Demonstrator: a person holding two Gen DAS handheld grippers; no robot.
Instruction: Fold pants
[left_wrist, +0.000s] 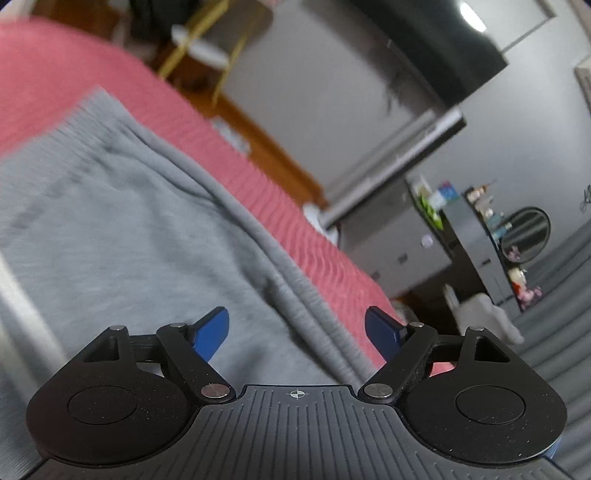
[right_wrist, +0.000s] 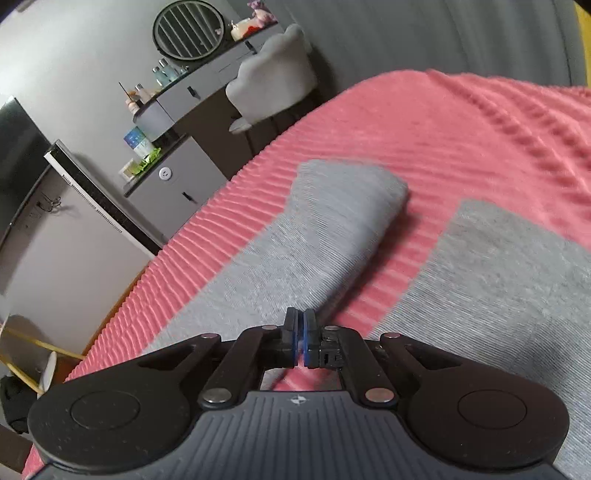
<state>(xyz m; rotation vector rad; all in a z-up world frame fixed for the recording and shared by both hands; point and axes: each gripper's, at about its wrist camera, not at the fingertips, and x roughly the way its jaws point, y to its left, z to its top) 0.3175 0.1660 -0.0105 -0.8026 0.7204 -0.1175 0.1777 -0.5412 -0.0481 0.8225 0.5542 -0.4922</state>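
Observation:
Grey sweatpants (left_wrist: 122, 229) lie on a pink ribbed bedspread (left_wrist: 44, 74). In the left wrist view their ribbed waistband runs along the upper left and a side seam runs diagonally. My left gripper (left_wrist: 297, 330) is open just above the fabric near that seam, holding nothing. In the right wrist view one grey leg (right_wrist: 332, 221) stretches away to its cuff and the other leg (right_wrist: 498, 280) lies to the right, with pink bedspread (right_wrist: 443, 122) between them. My right gripper (right_wrist: 300, 332) is shut at the inner edge of the left leg; whether cloth is pinched is unclear.
The bed edge drops to a wooden floor (left_wrist: 266, 147). Beyond stand a grey cabinet (right_wrist: 177, 184), a dresser with bottles and a round mirror (right_wrist: 189, 29), a grey chair (right_wrist: 273, 74), a dark TV (left_wrist: 443, 48) and a gold-legged stool (left_wrist: 207, 44).

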